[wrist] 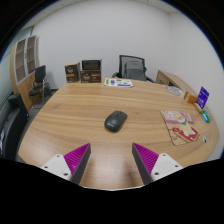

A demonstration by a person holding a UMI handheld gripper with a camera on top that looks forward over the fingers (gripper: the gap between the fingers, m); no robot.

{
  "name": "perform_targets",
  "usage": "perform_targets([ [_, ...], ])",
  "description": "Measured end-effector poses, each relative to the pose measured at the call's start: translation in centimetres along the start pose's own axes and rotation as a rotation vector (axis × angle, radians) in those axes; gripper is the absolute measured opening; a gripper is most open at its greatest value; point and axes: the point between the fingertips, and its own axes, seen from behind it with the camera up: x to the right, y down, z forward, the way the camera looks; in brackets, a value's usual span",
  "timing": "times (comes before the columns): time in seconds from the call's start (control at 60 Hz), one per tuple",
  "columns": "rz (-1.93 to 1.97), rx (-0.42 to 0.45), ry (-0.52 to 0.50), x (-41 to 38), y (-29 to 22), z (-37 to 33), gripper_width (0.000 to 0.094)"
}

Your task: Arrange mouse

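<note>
The mouse point(116, 120) lies alone on the wooden tabletop point(70, 115), ahead of my claw point(112, 160) and a little beyond its 2 fingers, roughly centred between them. The claw is spread wide and holds nothing. I'd judge the reach comes next: I would go in low, straddle the mouse across its narrow sides, then close gently. The printed mat point(183, 126) at the right stays well apart.
</note>
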Motion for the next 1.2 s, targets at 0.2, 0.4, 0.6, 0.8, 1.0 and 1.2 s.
perform_targets([
  [0.2, -0.009, -0.010, 0.016, 0.3, -1.1, 5.6, 0.0866],
  [0.4, 0.001, -0.026, -0.008, -0.2, -2.4, 9.9, 0.0866],
  [0.6, 0.003, -0.039, -0.022, -0.4, -4.0, 13.1, 0.0871],
  [0.8, 0.009, -0.039, -0.033, -1.0, -5.5, 14.9, 0.0867],
  [1.0, 0.005, -0.041, -0.039, -1.8, -6.6, 15.9, 0.0852],
  [1.2, 0.018, -0.045, -0.021, -1.5, -6.7, 16.3, 0.0726],
])
